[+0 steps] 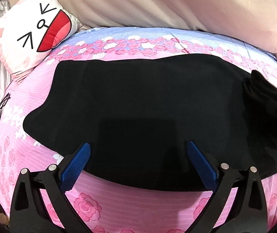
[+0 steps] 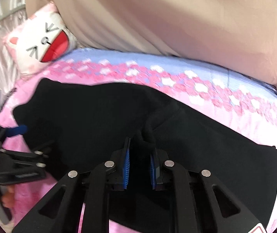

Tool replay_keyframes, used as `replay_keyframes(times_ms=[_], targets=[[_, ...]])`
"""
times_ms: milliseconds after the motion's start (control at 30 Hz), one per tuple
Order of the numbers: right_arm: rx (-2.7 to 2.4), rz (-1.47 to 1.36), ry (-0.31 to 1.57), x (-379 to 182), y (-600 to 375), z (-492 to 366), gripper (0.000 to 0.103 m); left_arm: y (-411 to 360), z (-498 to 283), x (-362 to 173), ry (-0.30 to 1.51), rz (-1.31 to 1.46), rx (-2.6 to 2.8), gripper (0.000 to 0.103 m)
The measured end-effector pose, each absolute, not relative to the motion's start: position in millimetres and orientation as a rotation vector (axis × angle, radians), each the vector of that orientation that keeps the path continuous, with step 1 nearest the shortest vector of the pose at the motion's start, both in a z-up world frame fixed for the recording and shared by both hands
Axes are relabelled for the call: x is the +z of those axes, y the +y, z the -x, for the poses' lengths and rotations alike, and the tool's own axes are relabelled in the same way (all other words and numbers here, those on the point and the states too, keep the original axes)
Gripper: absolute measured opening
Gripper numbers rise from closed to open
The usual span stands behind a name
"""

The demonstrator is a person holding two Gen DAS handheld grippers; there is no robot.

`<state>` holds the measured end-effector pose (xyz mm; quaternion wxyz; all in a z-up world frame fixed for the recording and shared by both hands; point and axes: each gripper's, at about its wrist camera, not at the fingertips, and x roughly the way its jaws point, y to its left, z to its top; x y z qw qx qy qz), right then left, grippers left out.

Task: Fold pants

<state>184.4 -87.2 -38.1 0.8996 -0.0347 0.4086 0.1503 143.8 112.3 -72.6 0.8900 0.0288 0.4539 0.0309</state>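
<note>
Pants (image 1: 138, 97), black, soft and limp, lie flat on the rose-print bedspread (image 1: 92, 207); we judge hems the best hold, our left gripper (image 1: 138, 151) spread wide over them, our right gripper (image 2: 139, 151) pinching a bunched fold.

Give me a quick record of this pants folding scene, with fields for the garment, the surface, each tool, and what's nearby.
garment: black pants, spread flat, one bunched part lifted
surface: pink rose-print bedsheet
left tool: open, fingers over the near edge of the pants, gripping nothing
right tool: shut on a pinched ridge of the pants
nearby: cat-face pillow at far left, beige blanket behind
</note>
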Motion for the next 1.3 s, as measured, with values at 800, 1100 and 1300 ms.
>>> replay_keyframes(times_ms=[800, 1100, 1300], targets=[[0.056, -0.608, 0.894, -92.3, -348.7, -99.9, 0.072, 84.9, -134.2, -49.8, 0.889, 0.012, 0.015, 0.098], [0.126, -0.484, 0.855, -85.0, -306.2, -119.0, 0.027, 57.1, -138.8, -40.3, 0.904, 0.038, 0.019, 0.098], [0.132, -0.329, 0.806, -51.8, -328.9, -107.0, 0.019, 34.7, -139.1, -41.5, 0.923, -0.025, 0.046, 0.098]])
